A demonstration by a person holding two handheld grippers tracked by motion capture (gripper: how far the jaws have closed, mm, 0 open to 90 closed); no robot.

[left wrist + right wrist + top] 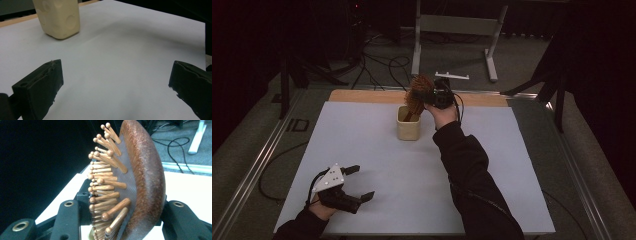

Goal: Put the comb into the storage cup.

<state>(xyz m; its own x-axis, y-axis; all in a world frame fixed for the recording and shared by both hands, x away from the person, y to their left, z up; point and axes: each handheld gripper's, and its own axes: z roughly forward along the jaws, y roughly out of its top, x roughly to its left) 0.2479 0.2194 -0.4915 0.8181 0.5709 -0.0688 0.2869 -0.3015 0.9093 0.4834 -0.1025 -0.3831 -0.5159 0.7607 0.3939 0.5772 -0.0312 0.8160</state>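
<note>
- Two grippers are mine to mind: my right gripper (428, 96) pinches the head of a wooden hairbrush (418, 91) above the cream cup (408, 129) at the far middle of the table (362, 150), with the handle end reaching down into the cup.
- My left gripper (354, 182) rests at the near left of the table, jaws spread wide with nothing between them, well apart from the cup.
- I reckon the main risk is tipping the cup: it looks light and narrow, and the brush handle pushing against its wall at a slant could knock it over.
- Another risk is the top-heavy brush leaning out and toppling the cup once I let go, since the broad head would stand above the rim.
- From the right gripper view, the hairbrush (140, 180) has a rounded, reddish-brown back and pale wooden pins with ball tips on a dark cushion; my jaws press on both its faces.
- The cup (58, 18) is cream, squarish, with round dimples on its sides.
</note>
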